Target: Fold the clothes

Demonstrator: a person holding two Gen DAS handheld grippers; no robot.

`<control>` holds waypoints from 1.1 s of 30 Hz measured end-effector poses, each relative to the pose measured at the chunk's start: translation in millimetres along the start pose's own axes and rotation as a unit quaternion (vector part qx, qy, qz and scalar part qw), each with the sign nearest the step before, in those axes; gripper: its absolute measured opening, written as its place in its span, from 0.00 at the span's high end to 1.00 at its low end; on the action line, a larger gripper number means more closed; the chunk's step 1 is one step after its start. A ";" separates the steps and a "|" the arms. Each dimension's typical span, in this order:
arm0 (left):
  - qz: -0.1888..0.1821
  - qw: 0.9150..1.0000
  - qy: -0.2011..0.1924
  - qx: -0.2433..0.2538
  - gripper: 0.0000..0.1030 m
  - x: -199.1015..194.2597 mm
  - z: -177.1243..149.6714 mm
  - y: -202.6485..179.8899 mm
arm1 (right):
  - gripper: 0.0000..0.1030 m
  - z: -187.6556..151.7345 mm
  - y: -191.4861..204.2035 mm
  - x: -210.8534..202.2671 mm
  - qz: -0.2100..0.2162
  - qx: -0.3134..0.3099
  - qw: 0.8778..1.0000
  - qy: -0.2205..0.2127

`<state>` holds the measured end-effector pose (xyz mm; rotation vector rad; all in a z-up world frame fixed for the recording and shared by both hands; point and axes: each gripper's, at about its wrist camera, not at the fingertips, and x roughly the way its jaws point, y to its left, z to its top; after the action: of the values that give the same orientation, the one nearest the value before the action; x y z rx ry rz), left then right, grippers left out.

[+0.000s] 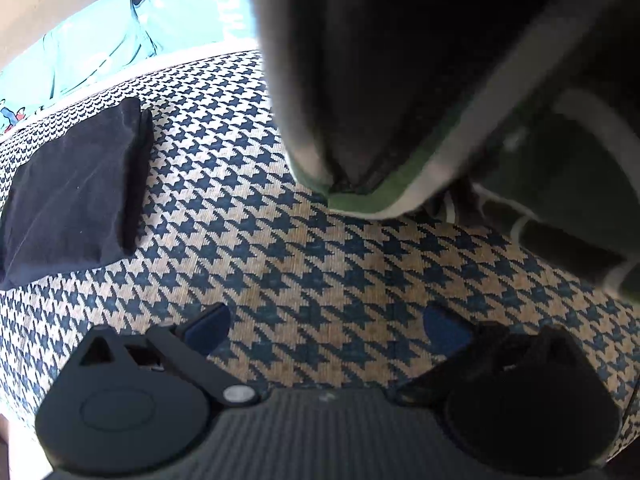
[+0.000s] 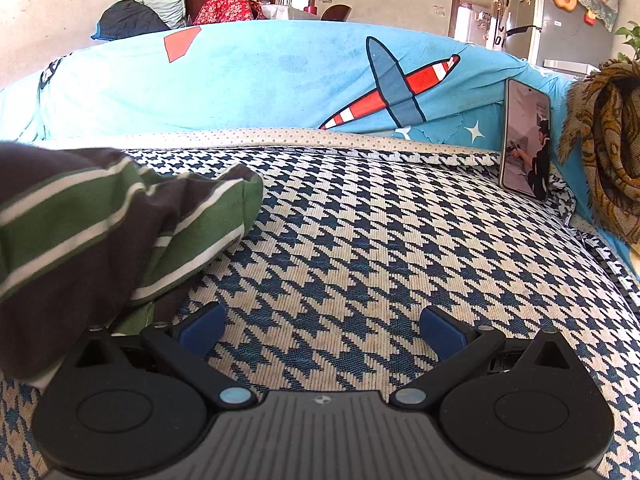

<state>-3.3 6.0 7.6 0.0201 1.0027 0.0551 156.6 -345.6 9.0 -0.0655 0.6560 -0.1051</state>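
Here, closest in the right wrist view, the right gripper [image 2: 322,330] hovers low over a sofa seat covered in a navy and cream houndstooth cloth [image 2: 380,248], its two blue-padded fingers [image 2: 442,332] spread wide with only the patterned cloth between them. Just beside the left finger, touching the gripper's housing, a striped garment [image 2: 120,232] in dark brown, green and white lies rumpled in a loose heap on the left part of the seat. In the left wrist view, the left gripper [image 1: 326,330] is likewise spread wide and holds nothing, its blue pads [image 1: 444,330] poised above bare houndstooth. A little ahead and to the right of it, the same striped garment [image 1: 384,196] fills the upper right of the view, blurred, its green and white edge low over the seat. Farther off on the left of that view, a folded dark garment [image 1: 76,192] rests flat on the seat, well apart from the striped one. Beyond the seat, the sofa back is draped in a light blue sheet [image 2: 260,76] printed with a red, white and blue aeroplane [image 2: 400,88]. A smartphone [image 2: 526,140] leans upright against that back at the far right, its screen lit, and a brown fringed shawl [image 2: 608,140] hangs just beside it. Farthest away, piled bedding and a red floral cloth [image 2: 228,2] sit behind the sofa.
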 end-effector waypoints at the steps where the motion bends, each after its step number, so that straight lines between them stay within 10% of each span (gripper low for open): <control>1: -0.001 1.000 -0.005 -0.001 0.00 -2.7 0.4 0.1 | 0.00 0.0 0.0 -1.0 0.000 0.000 1.000 0.000; 16: 0.017 0.996 -0.090 0.014 0.00 -33.7 34.2 -20.4 | 0.00 0.0 -0.1 -3.2 0.000 0.000 1.000 0.000; 33: -0.003 0.998 -0.066 0.014 0.00 -32.7 32.2 -40.9 | 0.00 0.5 -0.1 -2.9 0.000 0.000 1.000 0.000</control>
<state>7.8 -36.3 50.7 0.0454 0.8722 0.0334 154.7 -345.3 11.1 -0.0652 0.6563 -0.1054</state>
